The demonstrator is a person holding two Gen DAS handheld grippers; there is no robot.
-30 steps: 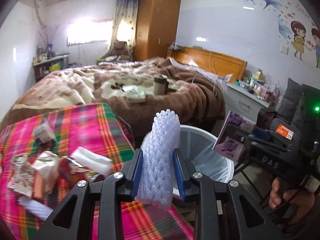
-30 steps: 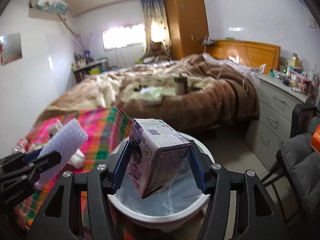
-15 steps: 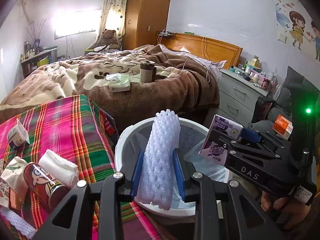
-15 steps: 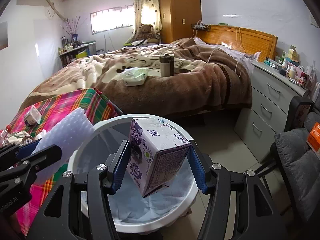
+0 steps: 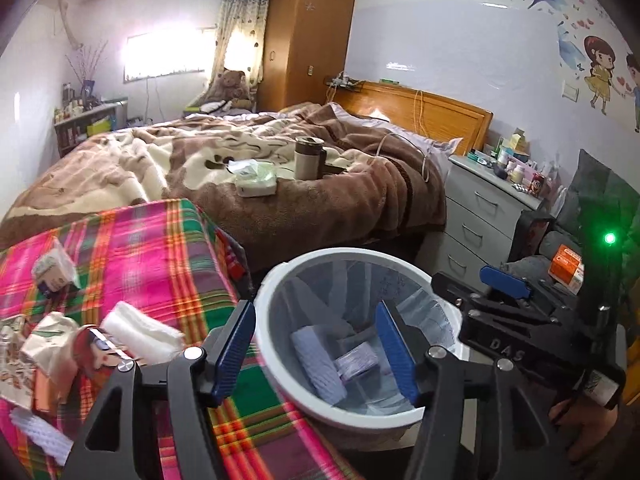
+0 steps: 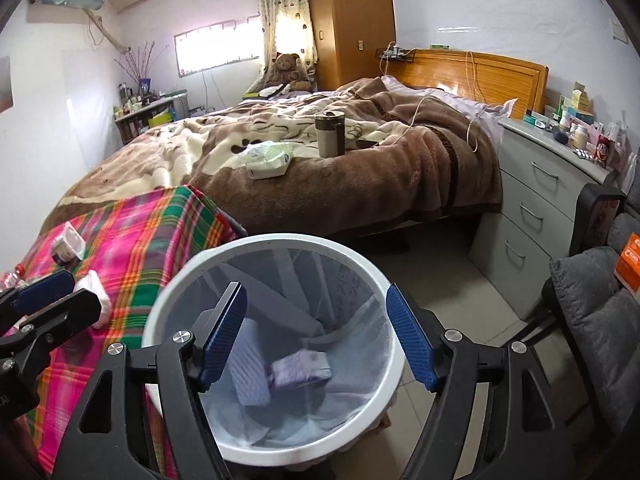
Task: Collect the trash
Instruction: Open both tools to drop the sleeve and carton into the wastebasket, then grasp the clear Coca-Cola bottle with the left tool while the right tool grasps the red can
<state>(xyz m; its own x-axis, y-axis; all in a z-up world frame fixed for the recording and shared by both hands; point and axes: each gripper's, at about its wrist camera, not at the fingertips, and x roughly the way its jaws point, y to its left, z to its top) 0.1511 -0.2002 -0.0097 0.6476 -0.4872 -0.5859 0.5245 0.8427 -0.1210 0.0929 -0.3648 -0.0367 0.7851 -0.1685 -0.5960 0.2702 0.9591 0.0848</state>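
Note:
A white trash bin (image 5: 280,280) with a clear liner stands beside the plaid-covered table (image 5: 160,248); it also shows in the right wrist view (image 6: 276,240). Inside lie the white foam net sleeve (image 5: 318,364) (image 6: 252,364) and the purple milk carton (image 5: 358,362) (image 6: 300,370). My left gripper (image 5: 316,350) is open and empty above the bin's near rim. My right gripper (image 6: 316,338) is open and empty over the bin. On the table lie a white tissue wad (image 5: 140,338), a small carton (image 5: 54,270), a red printed can (image 5: 94,354) and wrappers (image 5: 24,364).
A bed with a brown blanket (image 6: 320,168) stands behind, with a tissue pack (image 6: 266,160) and a tumbler (image 6: 330,134) on it. A grey drawer unit (image 6: 536,208) is at right. A grey chair (image 6: 592,312) stands at near right.
Both grippers opened. The foam sleeve and the milk carton dropped from the jaws into the bin. Both grippers moved closer over the bin.

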